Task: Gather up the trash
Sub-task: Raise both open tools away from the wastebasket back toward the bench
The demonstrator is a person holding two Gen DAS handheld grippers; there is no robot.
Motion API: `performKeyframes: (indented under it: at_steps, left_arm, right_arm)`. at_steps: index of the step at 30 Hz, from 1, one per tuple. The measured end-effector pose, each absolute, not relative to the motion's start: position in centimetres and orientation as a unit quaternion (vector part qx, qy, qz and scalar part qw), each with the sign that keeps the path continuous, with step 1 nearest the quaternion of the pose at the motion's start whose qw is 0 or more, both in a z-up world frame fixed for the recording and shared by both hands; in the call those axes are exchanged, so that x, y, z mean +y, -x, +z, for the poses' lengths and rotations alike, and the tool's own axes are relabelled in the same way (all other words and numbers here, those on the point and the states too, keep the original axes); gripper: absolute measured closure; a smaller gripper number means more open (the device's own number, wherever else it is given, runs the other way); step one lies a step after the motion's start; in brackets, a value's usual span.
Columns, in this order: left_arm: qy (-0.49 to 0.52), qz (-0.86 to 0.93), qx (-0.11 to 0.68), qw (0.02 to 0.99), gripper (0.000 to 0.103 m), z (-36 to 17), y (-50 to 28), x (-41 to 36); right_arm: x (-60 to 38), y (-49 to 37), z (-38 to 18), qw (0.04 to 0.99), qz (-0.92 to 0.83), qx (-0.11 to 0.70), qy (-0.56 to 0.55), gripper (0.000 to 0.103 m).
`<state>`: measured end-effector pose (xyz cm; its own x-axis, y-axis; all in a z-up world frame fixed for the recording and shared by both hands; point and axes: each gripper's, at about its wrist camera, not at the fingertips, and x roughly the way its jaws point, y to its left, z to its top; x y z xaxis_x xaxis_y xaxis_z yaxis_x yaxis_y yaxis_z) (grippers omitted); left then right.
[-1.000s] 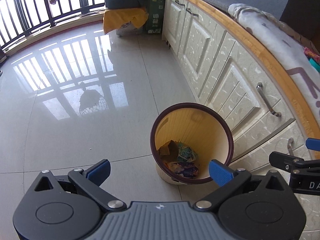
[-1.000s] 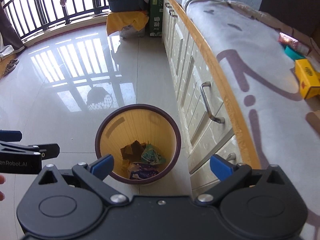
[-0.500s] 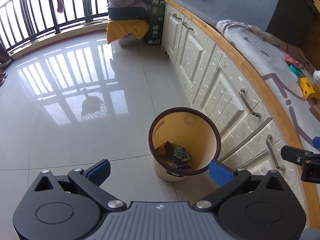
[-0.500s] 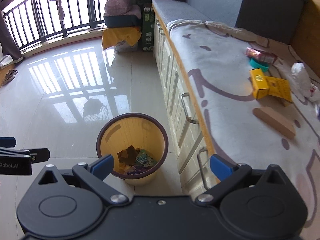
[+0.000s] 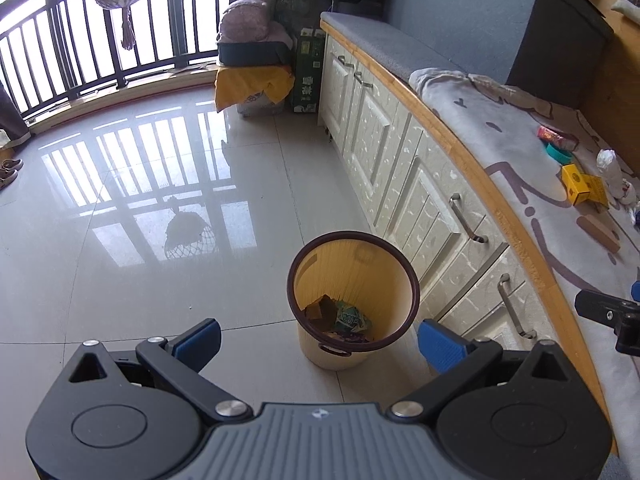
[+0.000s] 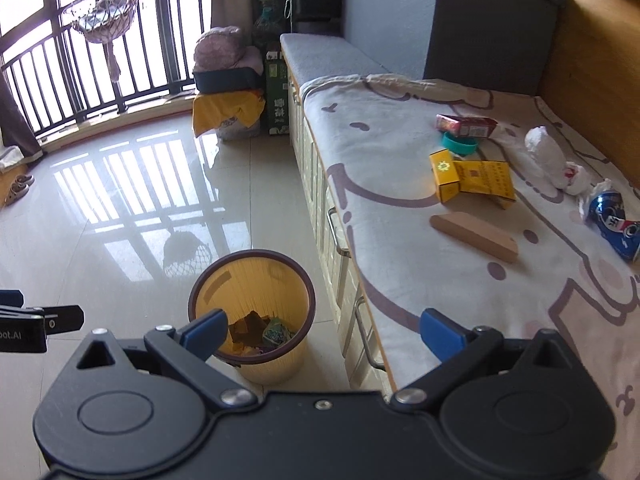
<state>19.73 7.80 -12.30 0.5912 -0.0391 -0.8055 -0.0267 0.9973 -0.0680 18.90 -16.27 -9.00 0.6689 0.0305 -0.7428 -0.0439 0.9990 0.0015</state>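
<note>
A yellow waste bin (image 5: 360,344) (image 6: 296,356) with a dark rim stands on the floor beside the cabinet, with wrappers in its bottom. Both grippers hover above it, open and empty: my left gripper (image 5: 318,342) and my right gripper (image 6: 324,332). On the blanket-covered bench lie a yellow box (image 6: 444,176), a flat yellow carton (image 6: 486,178), a red packet (image 6: 466,125), a teal ring (image 6: 460,145), a white wad (image 6: 546,156), a crushed blue can (image 6: 614,218) and a wooden block (image 6: 474,236). The right gripper's tip (image 5: 612,314) shows at the left wrist view's right edge.
Cream cabinet doors with metal handles (image 5: 466,218) run under the bench's wooden edge. Glossy tiled floor (image 5: 140,208) spreads left toward a railed window (image 5: 100,40). A yellow-draped pile (image 5: 252,80) and a green box (image 5: 306,72) sit at the far end.
Both grippers have risen and pulled back from the bin, which looks smaller now. The right wrist view has swung right, bringing the bench and its litter into sight.
</note>
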Motion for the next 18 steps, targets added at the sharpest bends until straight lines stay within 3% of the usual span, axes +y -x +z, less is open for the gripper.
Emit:
performKeyframes:
  at_steps: [18]
  left_arm:
    - [0.034,-0.023,0.389,0.920,0.000,-9.0,-16.2,0.5]
  right_arm:
    - [-24.0,-13.4,-5.7,0.942,-0.017,0.335,-0.019,0.000]
